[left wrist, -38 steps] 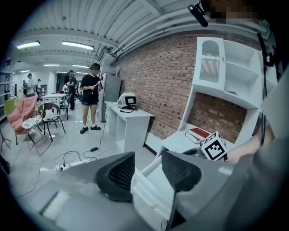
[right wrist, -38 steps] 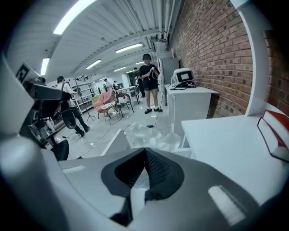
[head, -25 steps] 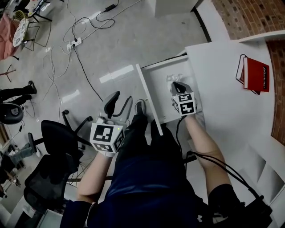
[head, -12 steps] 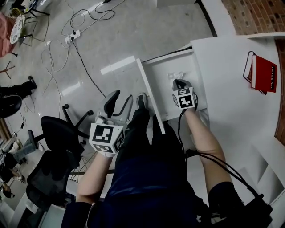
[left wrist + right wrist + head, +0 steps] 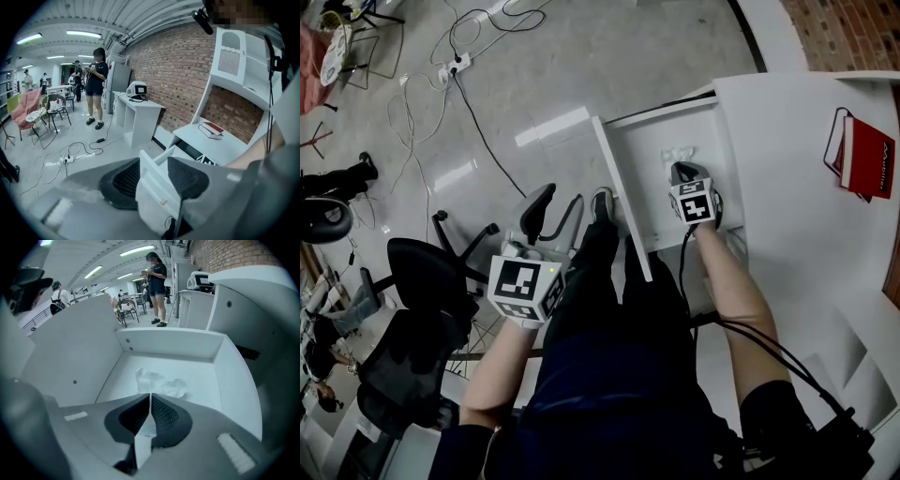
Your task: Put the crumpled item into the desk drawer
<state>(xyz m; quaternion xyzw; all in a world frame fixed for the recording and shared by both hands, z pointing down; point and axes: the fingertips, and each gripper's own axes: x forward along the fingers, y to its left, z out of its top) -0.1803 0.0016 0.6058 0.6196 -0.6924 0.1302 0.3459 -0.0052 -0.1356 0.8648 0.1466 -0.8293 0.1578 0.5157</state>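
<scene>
The white desk drawer (image 5: 639, 141) stands pulled open under the desk. My right gripper (image 5: 681, 172) reaches into it from above, shut on a crumpled white paper (image 5: 677, 154). In the right gripper view the paper (image 5: 161, 383) bulges out past the right gripper (image 5: 150, 401), a strip of it pinched between the pads, just above the drawer floor (image 5: 201, 380). My left gripper (image 5: 555, 208) hangs open over the floor, left of the drawer front (image 5: 623, 202). Nothing sits between the left gripper (image 5: 154, 176) jaws, and the drawer front (image 5: 154, 192) shows beyond them.
A red book (image 5: 867, 157) lies on the white desk top (image 5: 787, 141) to the right. Black office chairs (image 5: 417, 281) stand at the left. Cables and a power strip (image 5: 459, 64) lie on the floor. A person (image 5: 96, 86) stands far back in the room.
The right gripper stays shut on the paper inside the drawer, hardly shifting. The head view has drifted a little. The left gripper has not moved.
</scene>
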